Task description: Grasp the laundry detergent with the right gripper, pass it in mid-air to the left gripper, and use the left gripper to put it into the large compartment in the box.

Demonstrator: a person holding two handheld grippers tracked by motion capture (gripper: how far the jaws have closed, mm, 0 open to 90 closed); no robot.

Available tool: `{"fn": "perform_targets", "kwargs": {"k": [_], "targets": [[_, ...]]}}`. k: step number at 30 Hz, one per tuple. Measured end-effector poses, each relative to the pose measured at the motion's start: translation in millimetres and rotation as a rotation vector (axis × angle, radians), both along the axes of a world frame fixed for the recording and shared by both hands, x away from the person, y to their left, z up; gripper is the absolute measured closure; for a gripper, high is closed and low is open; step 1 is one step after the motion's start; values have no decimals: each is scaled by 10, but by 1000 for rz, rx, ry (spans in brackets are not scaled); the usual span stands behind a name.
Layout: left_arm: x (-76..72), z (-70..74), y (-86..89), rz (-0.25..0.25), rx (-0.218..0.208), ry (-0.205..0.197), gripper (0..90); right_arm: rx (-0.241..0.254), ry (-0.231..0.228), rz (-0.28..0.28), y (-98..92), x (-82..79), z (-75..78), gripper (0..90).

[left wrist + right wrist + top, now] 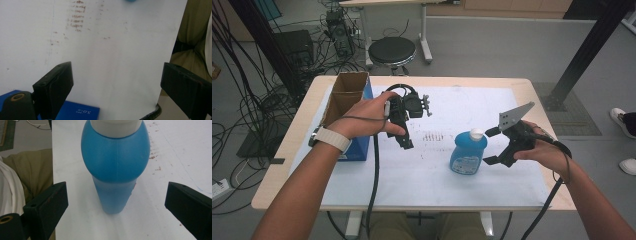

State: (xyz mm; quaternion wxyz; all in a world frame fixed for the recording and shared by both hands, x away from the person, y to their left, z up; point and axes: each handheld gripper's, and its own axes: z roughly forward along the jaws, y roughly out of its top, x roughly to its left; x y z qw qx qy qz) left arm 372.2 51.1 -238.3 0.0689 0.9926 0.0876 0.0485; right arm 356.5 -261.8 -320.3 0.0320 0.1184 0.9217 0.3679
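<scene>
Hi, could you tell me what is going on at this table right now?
A person sits at a table covered with a white sheet, a two-jaw gripper in each hand. The right gripper is lined up on a blue bottle with a white cap, standing upright on the sheet; its jaws are open, apart from the bottle's sides, so nothing is gripped yet. The left gripper hangs over the sheet beside an open blue cardboard box, jaws open and empty.

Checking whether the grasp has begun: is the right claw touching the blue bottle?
Apart. The right gripper view shows the blue bottle standing between the open jaws of the right claw, with white table cover visible on both sides.
</scene>
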Motion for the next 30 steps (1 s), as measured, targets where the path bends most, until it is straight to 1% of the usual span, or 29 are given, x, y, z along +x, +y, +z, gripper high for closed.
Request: {"fn": "perform_targets", "kwargs": {"k": [19,22,30], "targets": [[4,2,4,-1,3,1,115,6,2,-4,-8,3,5,49],[5,0,7,0,-3,-1,115,6,1,-5,-6,6,0,49],[4,-1,11,1,-3,-1,115,7,1,-3,2,8,2,49]]}}
